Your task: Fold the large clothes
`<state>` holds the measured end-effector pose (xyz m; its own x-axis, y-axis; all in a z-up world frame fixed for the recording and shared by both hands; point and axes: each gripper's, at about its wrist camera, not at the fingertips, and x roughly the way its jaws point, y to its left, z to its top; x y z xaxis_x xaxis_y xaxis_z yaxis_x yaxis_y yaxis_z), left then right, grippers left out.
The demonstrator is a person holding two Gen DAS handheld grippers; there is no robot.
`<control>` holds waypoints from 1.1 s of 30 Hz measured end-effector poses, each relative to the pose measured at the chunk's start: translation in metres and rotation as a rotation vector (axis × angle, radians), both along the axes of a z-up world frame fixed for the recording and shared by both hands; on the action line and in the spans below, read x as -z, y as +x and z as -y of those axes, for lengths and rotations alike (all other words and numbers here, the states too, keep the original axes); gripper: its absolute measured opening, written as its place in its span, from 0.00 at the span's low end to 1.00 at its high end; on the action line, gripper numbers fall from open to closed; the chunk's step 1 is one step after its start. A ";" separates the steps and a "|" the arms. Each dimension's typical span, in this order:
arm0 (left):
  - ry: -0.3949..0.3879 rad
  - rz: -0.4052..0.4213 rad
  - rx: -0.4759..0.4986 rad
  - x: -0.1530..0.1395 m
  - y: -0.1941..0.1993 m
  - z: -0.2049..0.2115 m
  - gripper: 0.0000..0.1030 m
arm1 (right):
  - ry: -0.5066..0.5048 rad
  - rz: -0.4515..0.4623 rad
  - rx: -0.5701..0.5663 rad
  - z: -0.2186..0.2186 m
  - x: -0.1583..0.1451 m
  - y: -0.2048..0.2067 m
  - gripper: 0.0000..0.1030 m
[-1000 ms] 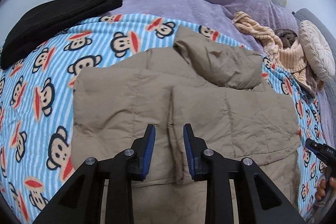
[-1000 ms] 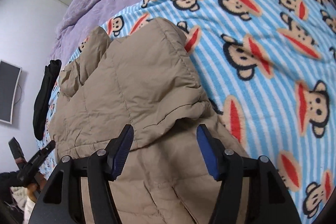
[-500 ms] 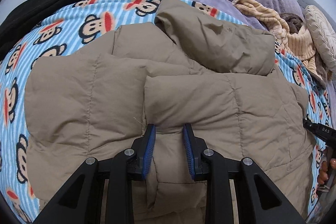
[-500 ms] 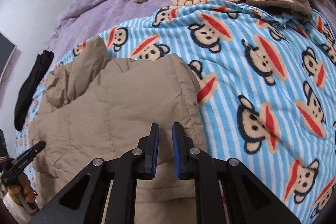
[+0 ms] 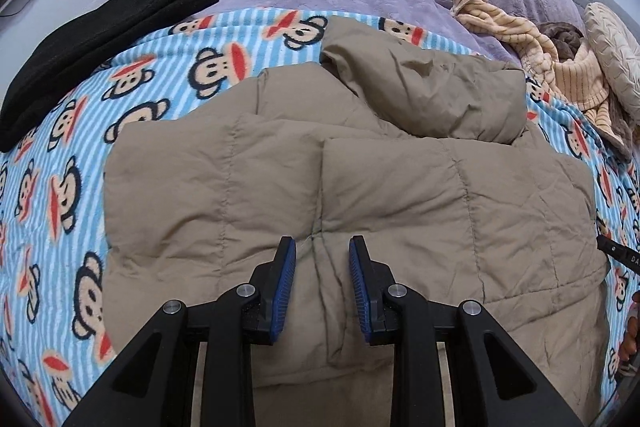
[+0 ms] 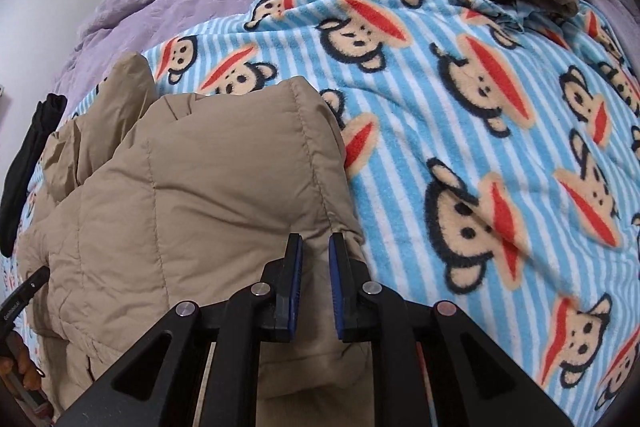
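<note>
Jacket [image 5: 360,187] on monkey blanket [image 6: 480,107], left tongs [image 5: 322,287] and right tongs [image 6: 316,283] both pinching jacket fabric

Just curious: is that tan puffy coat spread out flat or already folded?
Partly folded: the coat has both sides turned in, meeting mid-body, with its hood lying flat above.
</note>
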<state>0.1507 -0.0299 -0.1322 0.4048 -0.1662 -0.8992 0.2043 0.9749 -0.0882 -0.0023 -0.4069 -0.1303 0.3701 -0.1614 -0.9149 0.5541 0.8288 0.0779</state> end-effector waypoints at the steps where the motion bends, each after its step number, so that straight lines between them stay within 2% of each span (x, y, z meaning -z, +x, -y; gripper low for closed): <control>1: 0.008 -0.004 -0.003 -0.001 -0.003 -0.003 0.29 | -0.010 0.001 -0.003 -0.003 -0.003 -0.006 0.15; 4: 0.025 -0.033 -0.019 0.000 -0.012 -0.011 0.29 | -0.040 -0.006 -0.009 -0.012 -0.011 -0.023 0.16; 6: 0.031 -0.049 -0.031 0.000 -0.019 -0.016 0.29 | -0.057 -0.021 -0.008 -0.017 -0.014 -0.034 0.23; 8: 0.034 -0.057 -0.037 -0.002 -0.026 -0.017 0.29 | -0.049 -0.035 -0.001 -0.019 -0.015 -0.045 0.33; 15: 0.039 -0.098 -0.032 -0.017 -0.058 -0.013 0.29 | 0.072 -0.042 0.037 -0.024 -0.026 -0.074 0.35; 18: 0.041 -0.107 -0.037 -0.024 -0.073 -0.012 0.29 | 0.126 -0.043 0.045 -0.033 -0.031 -0.085 0.42; 19: 0.043 -0.110 -0.035 -0.026 -0.078 -0.012 0.32 | 0.139 -0.046 0.044 -0.037 -0.032 -0.088 0.45; 21: 0.042 -0.116 -0.039 -0.031 -0.088 -0.014 0.93 | 0.154 -0.056 0.040 -0.045 -0.033 -0.095 0.47; 22: 0.035 -0.098 -0.051 -0.036 -0.095 -0.016 0.98 | 0.165 -0.063 0.039 -0.048 -0.033 -0.098 0.48; 23: 0.022 -0.086 -0.051 -0.040 -0.101 -0.018 0.98 | 0.181 -0.069 0.039 -0.052 -0.033 -0.102 0.49; 25: 0.017 -0.116 -0.037 -0.041 -0.109 -0.018 0.98 | 0.216 -0.080 0.045 -0.057 -0.032 -0.110 0.51; 33: 0.149 -0.141 -0.010 -0.048 -0.148 -0.009 0.98 | 0.280 -0.111 0.083 -0.070 -0.037 -0.142 0.52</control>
<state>0.0032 -0.0209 -0.0840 0.2737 -0.0235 -0.9615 0.1900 0.9813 0.0301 -0.1442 -0.3373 -0.0934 0.2618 0.0770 -0.9620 0.6368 0.7353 0.2321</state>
